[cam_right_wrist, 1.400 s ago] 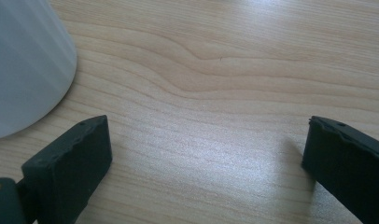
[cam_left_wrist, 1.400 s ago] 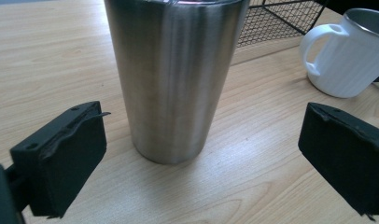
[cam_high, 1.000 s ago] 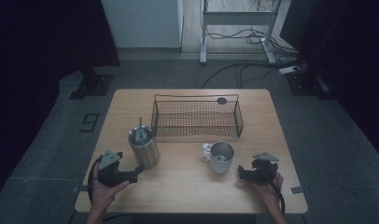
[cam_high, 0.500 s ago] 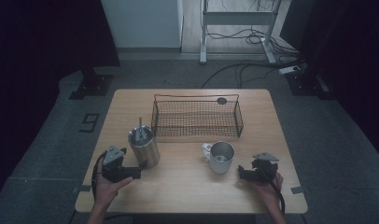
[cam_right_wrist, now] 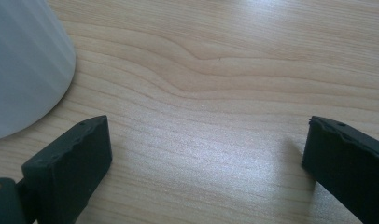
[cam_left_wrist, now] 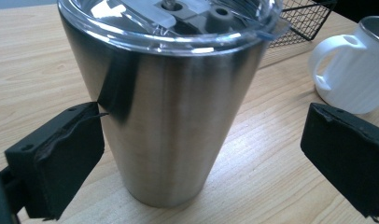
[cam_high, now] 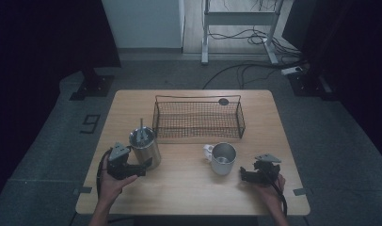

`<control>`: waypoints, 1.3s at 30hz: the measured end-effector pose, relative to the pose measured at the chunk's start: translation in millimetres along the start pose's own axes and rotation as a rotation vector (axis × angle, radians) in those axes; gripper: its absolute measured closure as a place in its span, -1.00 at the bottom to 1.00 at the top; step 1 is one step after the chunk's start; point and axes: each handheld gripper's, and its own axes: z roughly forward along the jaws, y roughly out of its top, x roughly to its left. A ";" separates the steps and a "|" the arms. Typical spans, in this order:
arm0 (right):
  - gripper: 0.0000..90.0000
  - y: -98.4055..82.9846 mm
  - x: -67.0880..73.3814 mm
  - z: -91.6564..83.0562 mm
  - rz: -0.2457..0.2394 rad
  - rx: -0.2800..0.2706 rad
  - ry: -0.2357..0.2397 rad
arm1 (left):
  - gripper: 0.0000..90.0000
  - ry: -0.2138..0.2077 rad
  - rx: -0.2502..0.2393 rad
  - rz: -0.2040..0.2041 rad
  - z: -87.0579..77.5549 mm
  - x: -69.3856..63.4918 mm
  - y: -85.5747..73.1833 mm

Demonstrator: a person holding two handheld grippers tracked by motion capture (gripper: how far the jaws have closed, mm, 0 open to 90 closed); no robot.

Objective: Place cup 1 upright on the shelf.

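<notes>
Left gripper [cam_left_wrist: 197, 154] is sitting w/ jaws spread wide around the tall stainless steel tumbler w/ clear lid [cam_left_wrist: 171, 98], near-left on the wooden table [cam_high: 189, 188]. Right gripper [cam_right_wrist: 204, 163] is gaping over bare wood, white-handled metal mug [cam_right_wrist: 24, 60] just beside.

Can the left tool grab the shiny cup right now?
Probably yes. The left tool is open, its jaws on either side of the shiny cup, with nothing between them.
</notes>
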 end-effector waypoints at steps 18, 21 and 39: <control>-0.97 0.0 0.0 0.0 0.000 0.000 0.000 | -0.99 0.031 0.016 -0.031 20.2 9.0 13.5; -0.96 -0.1 0.0 -0.1 0.004 -0.003 -0.001 | -0.98 0.039 0.008 -0.047 25.0 9.7 17.1; -0.94 -0.2 -0.1 -0.5 0.010 -0.006 -0.004 | -0.95 0.061 -0.025 -0.024 45.1 10.8 18.2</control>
